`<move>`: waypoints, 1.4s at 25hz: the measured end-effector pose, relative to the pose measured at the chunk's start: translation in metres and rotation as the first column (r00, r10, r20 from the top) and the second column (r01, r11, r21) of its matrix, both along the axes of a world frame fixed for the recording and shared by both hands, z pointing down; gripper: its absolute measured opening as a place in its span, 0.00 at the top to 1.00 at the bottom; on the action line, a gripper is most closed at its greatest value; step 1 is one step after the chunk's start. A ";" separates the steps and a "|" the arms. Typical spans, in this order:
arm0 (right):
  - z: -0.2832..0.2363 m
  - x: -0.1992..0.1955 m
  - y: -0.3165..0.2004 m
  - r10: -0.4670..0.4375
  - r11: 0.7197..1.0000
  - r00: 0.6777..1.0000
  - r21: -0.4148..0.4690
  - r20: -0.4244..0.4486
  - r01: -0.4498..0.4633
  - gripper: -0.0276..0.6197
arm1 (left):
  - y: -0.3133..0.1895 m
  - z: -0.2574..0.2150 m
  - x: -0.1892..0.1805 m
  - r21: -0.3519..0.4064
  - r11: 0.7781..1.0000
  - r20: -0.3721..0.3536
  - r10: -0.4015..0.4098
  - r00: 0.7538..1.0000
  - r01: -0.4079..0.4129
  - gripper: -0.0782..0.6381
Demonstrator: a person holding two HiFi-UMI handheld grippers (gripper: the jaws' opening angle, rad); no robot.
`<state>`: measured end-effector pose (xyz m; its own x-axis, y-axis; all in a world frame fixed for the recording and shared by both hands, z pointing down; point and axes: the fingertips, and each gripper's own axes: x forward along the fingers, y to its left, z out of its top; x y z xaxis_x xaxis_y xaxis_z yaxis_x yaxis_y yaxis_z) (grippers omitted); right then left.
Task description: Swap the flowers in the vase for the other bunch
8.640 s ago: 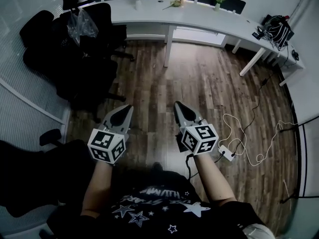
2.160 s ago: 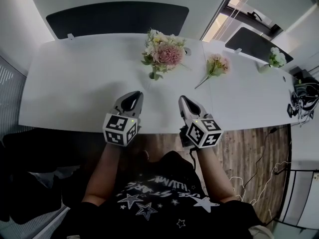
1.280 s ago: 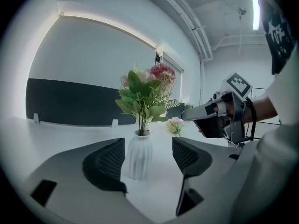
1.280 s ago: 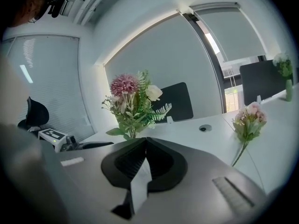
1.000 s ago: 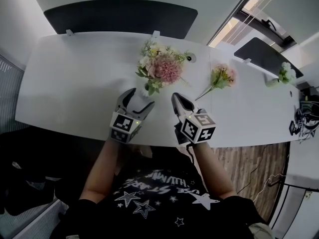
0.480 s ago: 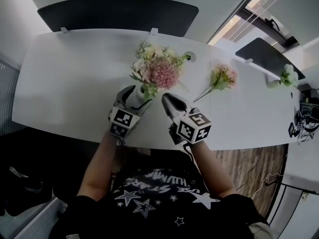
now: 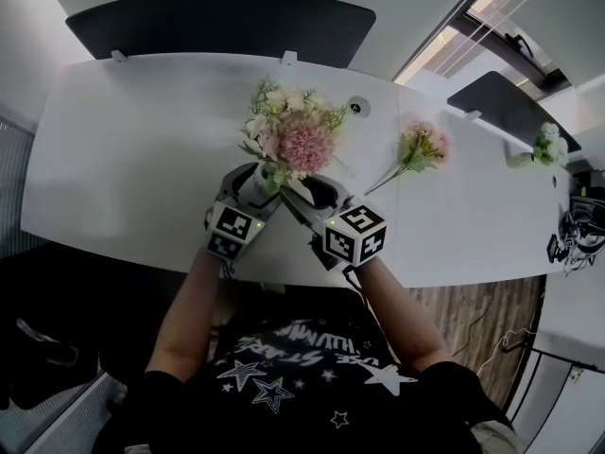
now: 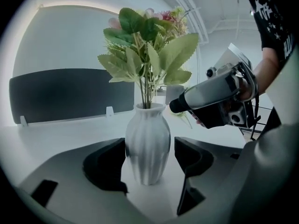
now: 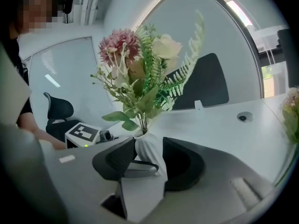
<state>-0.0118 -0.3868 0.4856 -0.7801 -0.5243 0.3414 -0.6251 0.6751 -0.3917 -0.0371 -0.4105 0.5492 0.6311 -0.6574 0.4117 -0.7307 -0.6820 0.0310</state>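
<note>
Two grippers at one vase, both with jaws apart.
The left gripper (image 8: 149,146) is held with its jaws open either side of the vase (image 8: 147,164), which stands on the table (image 7: 142,149). The right gripper (image 9: 149,158) has just been opened; the vase neck shows in its gap, ungripped. One bunch (image 7: 295,135) is in the vase; a second bunch (image 7: 421,148) lies well apart on the table.
</note>
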 end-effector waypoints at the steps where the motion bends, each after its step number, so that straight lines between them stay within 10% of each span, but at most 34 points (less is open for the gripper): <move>1: 0.000 -0.003 -0.001 -0.009 1.000 1.000 0.002 -0.001 0.009 0.70 | 0.000 0.000 0.000 0.001 1.000 0.004 -0.003 1.000 0.003 0.42; 12: -0.007 -0.031 -0.021 -0.065 0.996 0.998 0.069 0.011 0.064 0.69 | -0.001 0.000 -0.003 0.009 1.000 0.008 -0.017 1.000 0.017 0.48; 35: -0.110 -0.014 -0.043 0.070 0.959 0.986 0.261 0.148 -0.107 0.85 | -0.002 0.002 -0.006 0.010 1.000 -0.007 -0.011 1.000 0.011 0.48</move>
<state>-0.0254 -0.4295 0.3753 -0.7558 -0.6507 0.0728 -0.6403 0.7114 -0.2897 -0.0428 -0.4122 0.5514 0.6265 -0.6688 0.4003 -0.7382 -0.6739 0.0294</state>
